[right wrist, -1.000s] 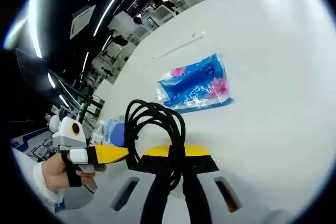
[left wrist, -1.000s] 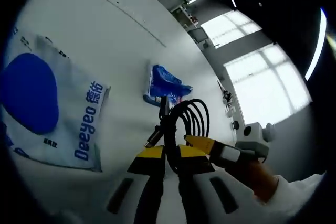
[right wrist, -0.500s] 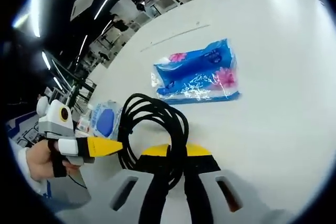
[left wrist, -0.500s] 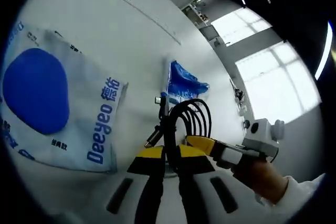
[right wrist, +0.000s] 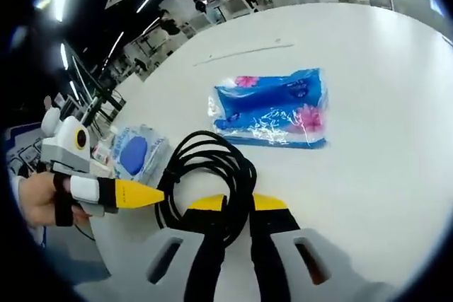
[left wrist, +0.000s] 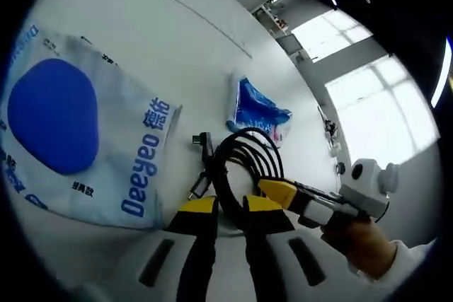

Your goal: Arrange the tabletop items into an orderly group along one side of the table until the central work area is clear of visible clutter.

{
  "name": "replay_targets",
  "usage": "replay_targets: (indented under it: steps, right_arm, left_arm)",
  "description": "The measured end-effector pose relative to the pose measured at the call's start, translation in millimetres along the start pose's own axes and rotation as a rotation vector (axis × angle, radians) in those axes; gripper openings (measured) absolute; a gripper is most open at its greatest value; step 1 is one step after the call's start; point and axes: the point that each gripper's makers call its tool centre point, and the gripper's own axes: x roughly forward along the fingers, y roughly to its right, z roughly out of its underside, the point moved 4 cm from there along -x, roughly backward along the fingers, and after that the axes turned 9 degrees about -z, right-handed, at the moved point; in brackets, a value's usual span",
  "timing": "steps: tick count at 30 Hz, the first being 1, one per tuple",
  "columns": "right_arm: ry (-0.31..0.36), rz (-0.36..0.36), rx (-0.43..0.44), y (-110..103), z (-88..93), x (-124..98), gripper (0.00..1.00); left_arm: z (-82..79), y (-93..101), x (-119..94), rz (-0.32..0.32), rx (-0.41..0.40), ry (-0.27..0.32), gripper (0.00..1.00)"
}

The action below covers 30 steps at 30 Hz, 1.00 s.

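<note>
- coiled black cable (left wrist: 241, 167) sits low in the middle of the left gripper view, its plug ends (left wrist: 202, 143) pointing left toward the white pack.
- white pack (left wrist: 78, 139) with a blue oval and blue lettering lies flat on the white table (left wrist: 141, 40) at the left of that view, just beside the cable's plugs.
- left gripper (left wrist: 230, 206) has its yellow-tipped jaws drawn close together on the near side of the coil; the black loops pass between them, so it is clamped on the cable.
- blue tissue pack (left wrist: 258, 107) lies farther off on the table, beyond the coil, apart from it.
- right gripper (left wrist: 283, 192) comes in from the right of the left gripper view, held by a hand (left wrist: 361, 245), its yellow tip touching the coil.
- in the right gripper view, the left gripper (right wrist: 134, 194) enters from the left with a yellow tip against the cable (right wrist: 209, 175).
- right gripper (right wrist: 237, 206) there has its jaws nearly together with the coil's strands pinched between them.
- blue tissue pack (right wrist: 272, 107) with pink flowers lies beyond the coil on the table (right wrist: 368, 153), and the white pack (right wrist: 134, 153) lies to the far left.
</note>
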Motion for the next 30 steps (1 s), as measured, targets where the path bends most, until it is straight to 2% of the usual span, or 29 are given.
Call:
replay_targets:
  steps: [5, 10, 14, 15, 18, 24, 26, 28, 30]
  right_arm:
    - [0.0, 0.005, -0.019, -3.4, 0.5, -2.0, 0.13]
    - [0.0, 0.014, -0.035, -5.6, 0.7, -5.5, 0.2]
    - [-0.01, 0.028, -0.074, -5.0, 3.0, -9.1, 0.24]
    - [-0.01, 0.041, -0.108, -3.6, 2.9, -11.0, 0.24]
    - [0.011, 0.038, -0.125, -8.8, 1.3, -17.2, 0.29]
    - [0.098, 0.042, -0.146, -7.5, -10.6, -32.4, 0.41]
    - [0.121, 0.039, -0.153, -8.9, -13.5, -36.5, 0.46]
    - [0.13, 0.035, -0.152, -9.9, -14.1, -38.8, 0.52]
    - [0.133, 0.029, -0.161, -13.2, -12.7, -41.4, 0.55]
  left_arm:
    - [-2.4, -5.7, 2.1, -0.002, 0.005, 0.003, 0.19]
    - [3.0, 0.1, -2.1, 0.002, 0.015, -0.004, 0.2]
    - [7.3, 0.3, -3.6, 0.002, 0.04, -0.01, 0.25]
    - [9.6, 1.8, -4.3, 0.015, 0.064, -0.016, 0.26]
    - [11.8, 1.9, -7.5, 0.008, 0.133, -0.01, 0.34]
    - [15.1, 6.1, -15.5, 0.03, 0.271, 0.005, 0.45]
    - [13.2, 3.8, -17.3, 0.018, 0.325, 0.026, 0.48]
    - [13.3, 5.3, -19.3, 0.026, 0.346, 0.03, 0.5]
    - [11.4, 7.8, -23.7, 0.022, 0.392, 0.061, 0.54]
